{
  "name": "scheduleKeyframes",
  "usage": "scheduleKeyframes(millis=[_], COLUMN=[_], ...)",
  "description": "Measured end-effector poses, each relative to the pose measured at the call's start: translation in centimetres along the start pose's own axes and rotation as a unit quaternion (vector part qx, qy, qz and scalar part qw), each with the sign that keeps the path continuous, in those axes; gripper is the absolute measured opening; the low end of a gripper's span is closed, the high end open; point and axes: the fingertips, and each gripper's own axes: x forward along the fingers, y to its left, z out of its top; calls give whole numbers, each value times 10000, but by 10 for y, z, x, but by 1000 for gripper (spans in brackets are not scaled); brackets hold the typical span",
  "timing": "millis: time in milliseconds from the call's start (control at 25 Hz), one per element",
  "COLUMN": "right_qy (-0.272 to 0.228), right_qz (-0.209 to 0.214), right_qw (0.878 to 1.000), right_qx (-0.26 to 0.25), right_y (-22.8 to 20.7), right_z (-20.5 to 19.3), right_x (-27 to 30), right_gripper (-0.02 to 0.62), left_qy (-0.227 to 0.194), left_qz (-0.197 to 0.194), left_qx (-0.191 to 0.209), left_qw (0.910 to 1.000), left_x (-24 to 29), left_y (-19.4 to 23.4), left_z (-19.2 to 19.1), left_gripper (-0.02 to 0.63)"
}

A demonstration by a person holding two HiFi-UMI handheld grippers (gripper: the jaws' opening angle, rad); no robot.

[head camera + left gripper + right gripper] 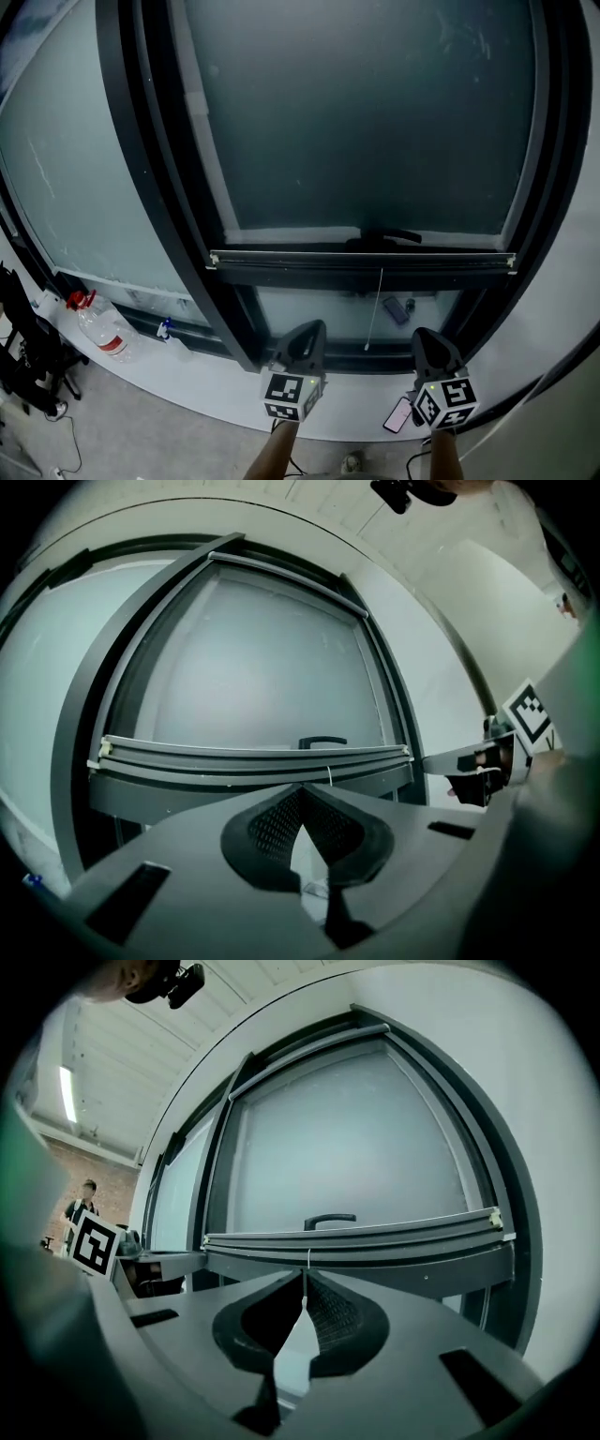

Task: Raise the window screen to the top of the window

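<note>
Left gripper (307, 330) and right gripper (425, 337) both have their jaws pressed together on nothing, just below the window screen bar (361, 259), which sits low above the white sill (225, 394). Its cord (375, 309) hangs between them. A plastic bottle (101, 333) stands at the left. The window's top is cut off.

I can read no words, brands or numbers anywhere in my feeds. The marker cube (287, 396) on my left gripper (309, 330) and the right cube (448, 401) on my right gripper (424, 337) show only black-and-white square patterns, no letters. The plastic bottle (101, 330) has a red label and the phone (398, 413) a lit screen, both too small to read.
</note>
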Motion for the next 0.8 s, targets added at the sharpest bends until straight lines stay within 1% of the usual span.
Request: scheduleKeyframes(millis=[40, 80, 160, 200, 240, 280, 320, 360, 400, 480, 600, 680, 720, 760, 800], right_qy=[66, 183, 473, 577, 647, 708, 779, 862, 962, 1215, 1650, 1965, 2115, 2246, 2349], right_qz=[-6, -24, 0, 72, 174, 283, 374, 441, 497, 607, 723, 840, 911, 967, 995], right_qw=[9999, 9996, 9963, 9928, 9878, 9809, 9712, 9581, 9415, 9020, 8403, 8047, 7895, 7759, 7644], right_qx=[-80, -220, -714, -1047, -1406, -1791, -2220, -2697, -3192, -4097, -5114, -5538, -5689, -5815, -5922], right_y=[-7, -13, -21, -21, -20, -18, -17, -16, -17, -19, -30, -35, -37, -38, -40], right_z=[-1, -4, -6, -3, 2, 8, 15, 21, 26, 30, 28, 19, 15, 10, 7], right_x=[7, 14, 31, 40, 48, 56, 63, 70, 77, 90, 110, 119, 121, 124, 127], right_gripper=[5, 5, 6, 12, 30, 68, 95, 95, 95, 95, 95, 95, 95, 95, 95], left_qy=[-21, -32, 55, 139, 242, 363, 498, 639, 772, 988, 1342, 1649, 1784, 1885, 1954], left_qz=[41, 67, 32, -45, -150, -261, -363, -453, -535, -667, -810, -910, -972, -1030, -1071], left_qx=[155, 405, 1078, 1448, 1831, 2246, 2688, 3128, 3534, 4198, 4930, 5304, 5429, 5511, 5571], left_qw=[9999, 9992, 9941, 9894, 9827, 9734, 9612, 9466, 9307, 8997, 8558, 8265, 8149, 8063, 8000], left_x=[9, 17, 34, 43, 51, 59, 66, 73, 80, 92, 110, 117, 118, 119, 120], left_y=[2, 3, 5, 5, 6, 6, 8, 10, 13, 20, 29, 35, 36, 37, 38], left_z=[2, 5, 10, 12, 13, 14, 16, 17, 18, 20, 19, 11, 8, 6, 7], left_gripper=[3, 3, 3, 4, 5, 5, 12, 37, 63, 75, 75, 75, 75, 75, 75])
